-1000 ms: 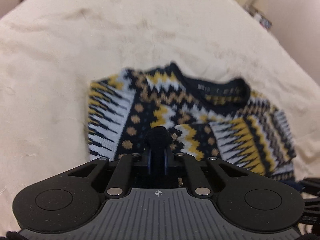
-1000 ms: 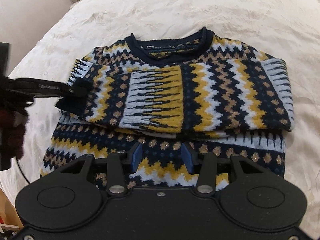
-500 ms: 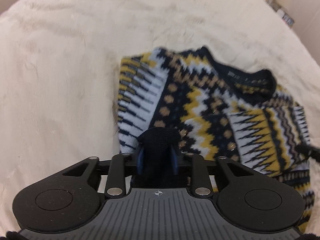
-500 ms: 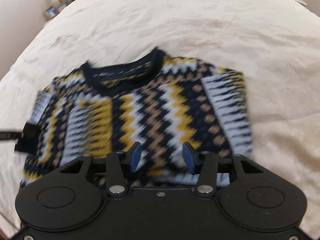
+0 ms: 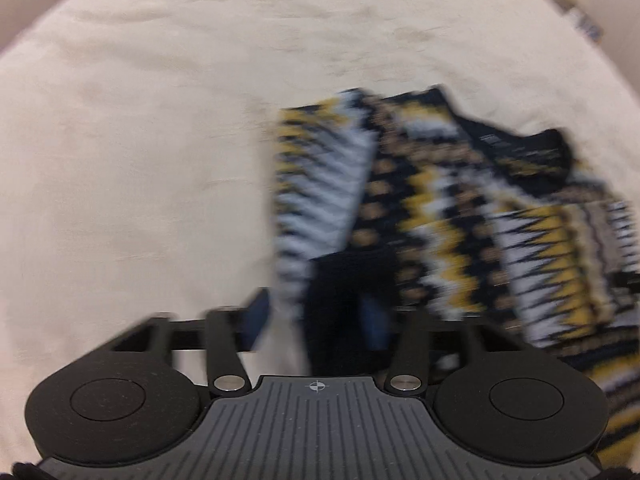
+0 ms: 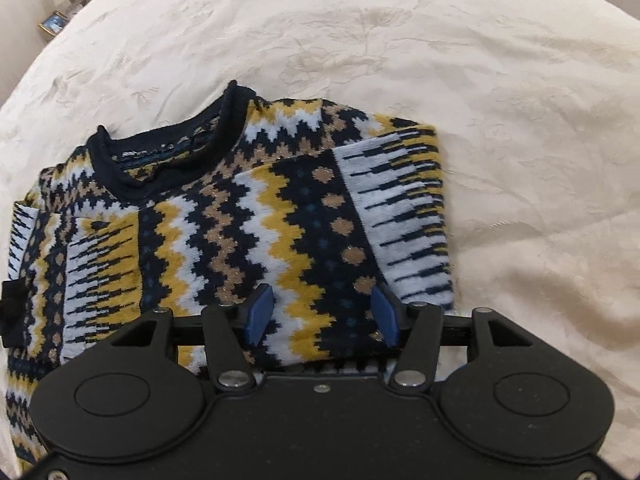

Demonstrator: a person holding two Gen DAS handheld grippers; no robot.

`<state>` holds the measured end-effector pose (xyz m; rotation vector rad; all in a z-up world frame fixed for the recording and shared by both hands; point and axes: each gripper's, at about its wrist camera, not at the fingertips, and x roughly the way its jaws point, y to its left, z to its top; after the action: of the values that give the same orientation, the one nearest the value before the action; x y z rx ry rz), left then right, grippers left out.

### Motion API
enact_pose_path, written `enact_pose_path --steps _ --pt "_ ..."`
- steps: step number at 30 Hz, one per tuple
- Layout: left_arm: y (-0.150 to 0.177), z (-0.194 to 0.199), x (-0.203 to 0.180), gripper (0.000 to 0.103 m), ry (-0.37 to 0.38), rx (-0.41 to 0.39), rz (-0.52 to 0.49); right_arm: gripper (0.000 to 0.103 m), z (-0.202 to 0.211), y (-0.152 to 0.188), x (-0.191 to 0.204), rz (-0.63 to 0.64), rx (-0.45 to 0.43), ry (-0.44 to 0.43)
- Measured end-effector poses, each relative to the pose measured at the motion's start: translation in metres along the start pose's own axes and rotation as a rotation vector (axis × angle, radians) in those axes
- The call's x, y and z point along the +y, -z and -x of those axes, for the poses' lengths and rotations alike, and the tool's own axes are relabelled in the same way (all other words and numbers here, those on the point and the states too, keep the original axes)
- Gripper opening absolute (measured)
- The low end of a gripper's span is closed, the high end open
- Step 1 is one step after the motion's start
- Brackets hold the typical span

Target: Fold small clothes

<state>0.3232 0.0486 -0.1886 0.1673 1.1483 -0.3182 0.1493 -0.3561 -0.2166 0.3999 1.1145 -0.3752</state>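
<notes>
A small knitted sweater point(image 6: 248, 216) in navy, yellow, white and tan zigzags lies on the bed with both sleeves folded across its front. My right gripper point(image 6: 322, 312) hovers over the sweater's lower right part. Its jaws are opening and its blue pads point(image 6: 260, 312) grip nothing. The left wrist view is blurred. There the left gripper point(image 5: 316, 316) is at the sweater's point(image 5: 440, 200) left side, jaws opening. The navy sleeve cuff point(image 5: 352, 280) hangs loosely between them. That cuff point(image 6: 12, 304) shows at the left edge of the right wrist view.
A cream quilted bedspread point(image 6: 440, 60) lies under and around the sweater. A framed picture point(image 6: 54, 23) and small items stand beyond the bed at the upper left. More clutter point(image 5: 588, 28) sits past the bed's far right corner in the left wrist view.
The left jaws, shut on the navy cuff a second ago, have spread apart around it. The right gripper has moved to the sweater's right side, and its jaws are a little wider.
</notes>
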Motion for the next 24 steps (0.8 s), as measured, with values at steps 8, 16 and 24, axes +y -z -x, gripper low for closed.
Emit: enact_pose_path --steps 8,16,24 --pt "0.013 0.018 0.035 0.064 -0.049 -0.034 0.082 0.062 0.036 0.023 0.002 -0.029 -0.03 0.008" --pt "0.019 0.035 0.028 0.064 0.042 -0.081 -0.037 0.062 0.065 0.062 0.009 -0.07 -0.03 0.004" --pt "0.0 0.001 0.004 0.064 -0.021 -0.1 -0.165 0.062 0.084 0.094 0.026 -0.117 -0.038 0.021"
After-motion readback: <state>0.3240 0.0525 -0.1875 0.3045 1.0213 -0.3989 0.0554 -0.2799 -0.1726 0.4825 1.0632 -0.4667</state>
